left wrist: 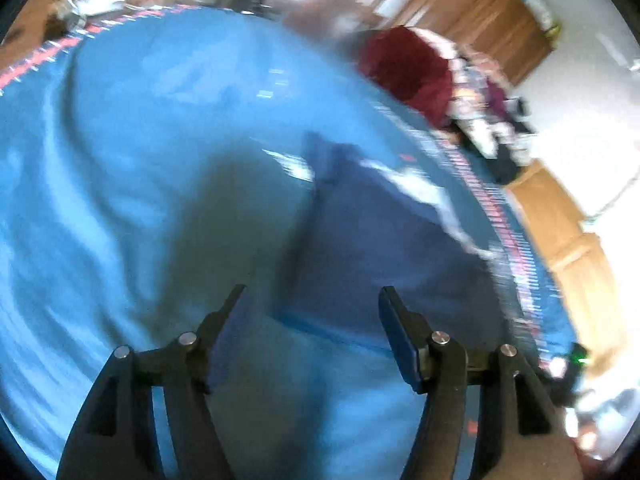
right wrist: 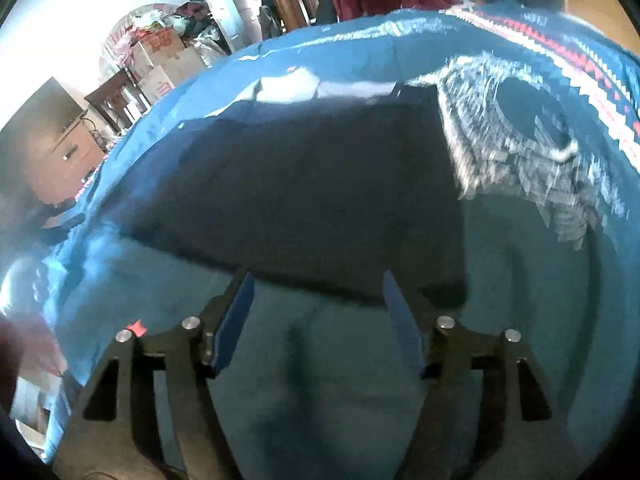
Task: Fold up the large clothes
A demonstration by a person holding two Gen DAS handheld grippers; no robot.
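Observation:
A dark navy garment (right wrist: 312,184) with a white print (right wrist: 512,128) lies flat on a blue bedcover (right wrist: 360,380). In the left wrist view the same navy garment (left wrist: 380,232) sits ahead and to the right on the blue bedcover (left wrist: 140,160). My left gripper (left wrist: 312,292) is open just above the cover at the garment's near edge, nothing between its fingers. My right gripper (right wrist: 316,280) is open too, its fingertips right at the garment's near hem, holding nothing. Both views are motion-blurred.
The cover has a red-and-white patterned border (left wrist: 504,216) along its right edge. A pile of maroon and mixed clothes (left wrist: 408,68) lies at the far corner. Wooden furniture (left wrist: 480,4) stands behind it. In the right wrist view, cardboard boxes (right wrist: 160,60) and a wooden cabinet (right wrist: 60,148) stand at the left.

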